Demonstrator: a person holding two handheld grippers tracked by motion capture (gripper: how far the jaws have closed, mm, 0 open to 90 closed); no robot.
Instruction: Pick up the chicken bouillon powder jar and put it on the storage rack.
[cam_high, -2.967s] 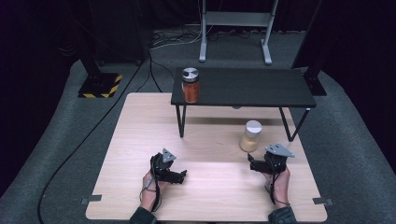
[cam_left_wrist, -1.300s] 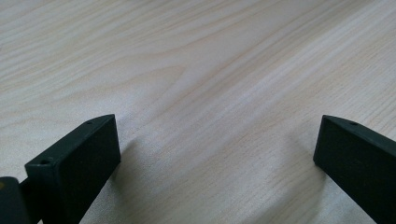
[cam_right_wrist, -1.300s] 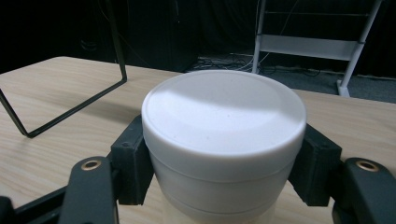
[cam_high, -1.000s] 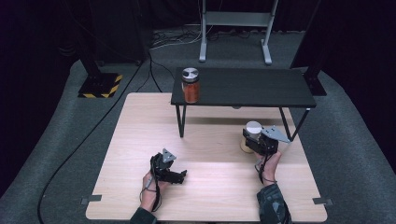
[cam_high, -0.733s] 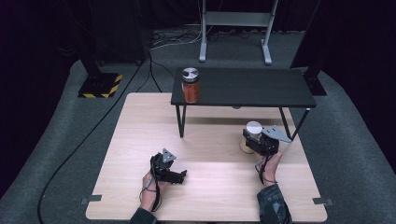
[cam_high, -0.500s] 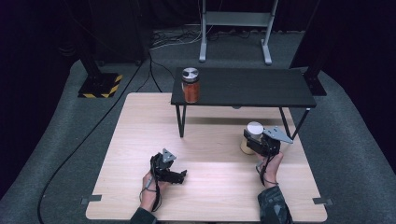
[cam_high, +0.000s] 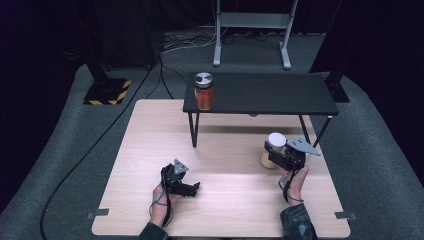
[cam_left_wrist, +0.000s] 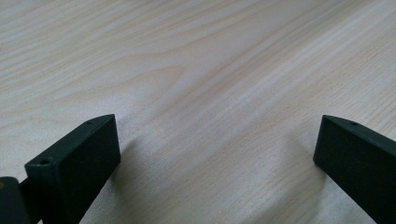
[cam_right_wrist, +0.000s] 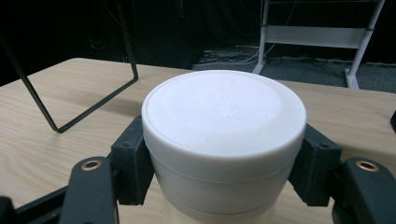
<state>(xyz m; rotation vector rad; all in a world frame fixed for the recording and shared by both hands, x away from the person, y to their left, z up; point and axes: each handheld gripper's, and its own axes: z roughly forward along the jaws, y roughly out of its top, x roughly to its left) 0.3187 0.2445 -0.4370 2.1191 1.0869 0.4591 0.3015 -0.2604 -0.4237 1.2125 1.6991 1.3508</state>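
Pale wooden worktop (cam_high: 225, 130) carried a white-lidded jar (cam_high: 274, 150), clamped at its lid by the right gripper (cam_high: 286, 156); the left gripper (cam_high: 182, 184) rested with jaws wide and empty.

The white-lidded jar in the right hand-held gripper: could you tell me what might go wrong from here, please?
1. The right hand-held gripper clamps the white-lidded jar by its lid, not the body, so the lid might twist loose or the jar slip on lifting.
2. The black shelf stands just behind; a steep lift could knock its edge or leg.
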